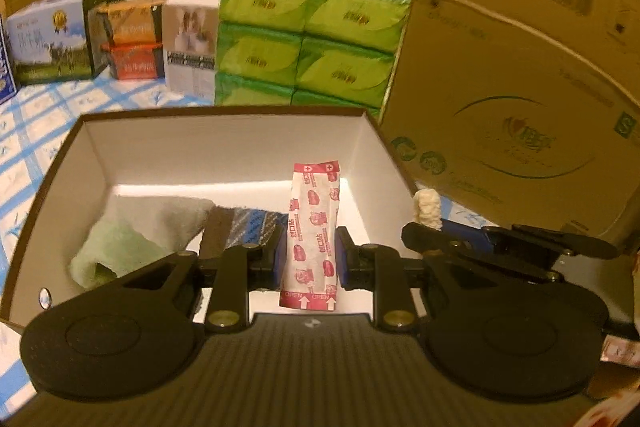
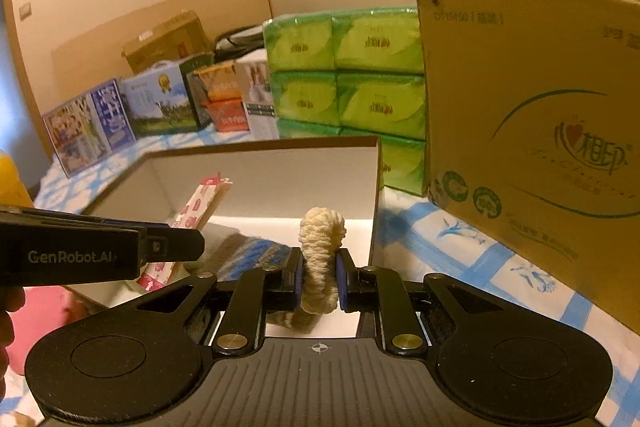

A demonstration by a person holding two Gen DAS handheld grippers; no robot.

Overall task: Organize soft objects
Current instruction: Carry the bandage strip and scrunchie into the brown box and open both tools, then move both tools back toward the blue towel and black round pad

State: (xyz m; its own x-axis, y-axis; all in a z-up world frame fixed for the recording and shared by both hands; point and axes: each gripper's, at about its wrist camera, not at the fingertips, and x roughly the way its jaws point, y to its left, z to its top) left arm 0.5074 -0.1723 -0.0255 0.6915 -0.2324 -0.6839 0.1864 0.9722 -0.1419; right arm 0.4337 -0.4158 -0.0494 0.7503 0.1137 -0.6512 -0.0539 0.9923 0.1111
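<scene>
My left gripper [image 1: 311, 261] is shut on a red and white bandage packet [image 1: 313, 227] and holds it upright over the open brown box [image 1: 224, 111] with white walls. A pale green cloth [image 1: 132, 235] and a striped knit piece [image 1: 248, 227] lie inside the box. My right gripper [image 2: 319, 277] is shut on a cream knitted ring [image 2: 320, 251] over the box's right side [image 2: 376, 187]. The left gripper's side and its packet [image 2: 200, 203] show in the right wrist view; the cream ring [image 1: 427, 207] shows in the left wrist view.
A tall cardboard carton [image 1: 520, 87] stands right of the box. Stacked green tissue packs [image 1: 308, 39] stand behind it. Several small printed boxes [image 1: 56, 35] line the back left. The table has a blue and white checked cloth [image 2: 472, 247].
</scene>
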